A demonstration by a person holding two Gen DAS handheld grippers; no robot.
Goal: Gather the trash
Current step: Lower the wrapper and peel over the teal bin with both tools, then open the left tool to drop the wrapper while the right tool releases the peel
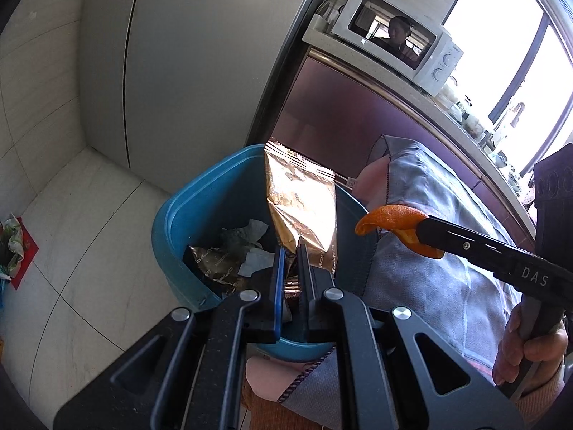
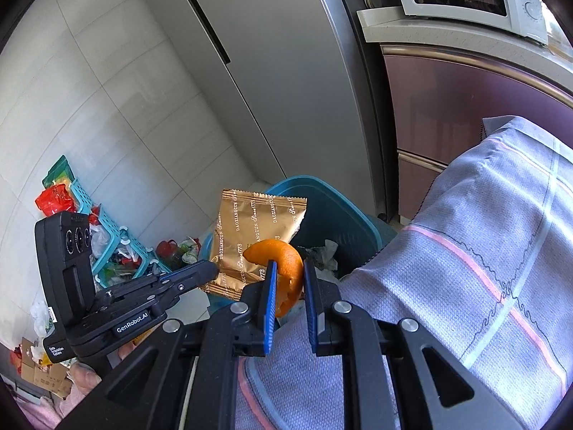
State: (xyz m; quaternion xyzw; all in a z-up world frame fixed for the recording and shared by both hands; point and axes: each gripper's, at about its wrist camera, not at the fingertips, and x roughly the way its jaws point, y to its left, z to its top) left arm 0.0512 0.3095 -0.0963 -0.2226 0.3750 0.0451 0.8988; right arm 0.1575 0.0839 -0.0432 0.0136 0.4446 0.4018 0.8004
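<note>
The left gripper clenches a gold foil wrapper, standing upright over the blue bin. At three o'clock, the right gripper pinches a curled orange peel above a checked cloth by the bin's rim.

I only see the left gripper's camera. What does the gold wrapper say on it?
Observer: The right camera shows the gold wrapper printed with repeated "DAOXIANGCUN" lettering.
Operator: What's on the floor past the blue bin?
Observer: A turquoise slatted rack lies on the floor by the wall, with red and green packets around it.
Operator: Is the orange peel squeezed tight?
Observer: Yes, the right gripper pinches the orange peel between its blue pads, above the blue bin.
</note>
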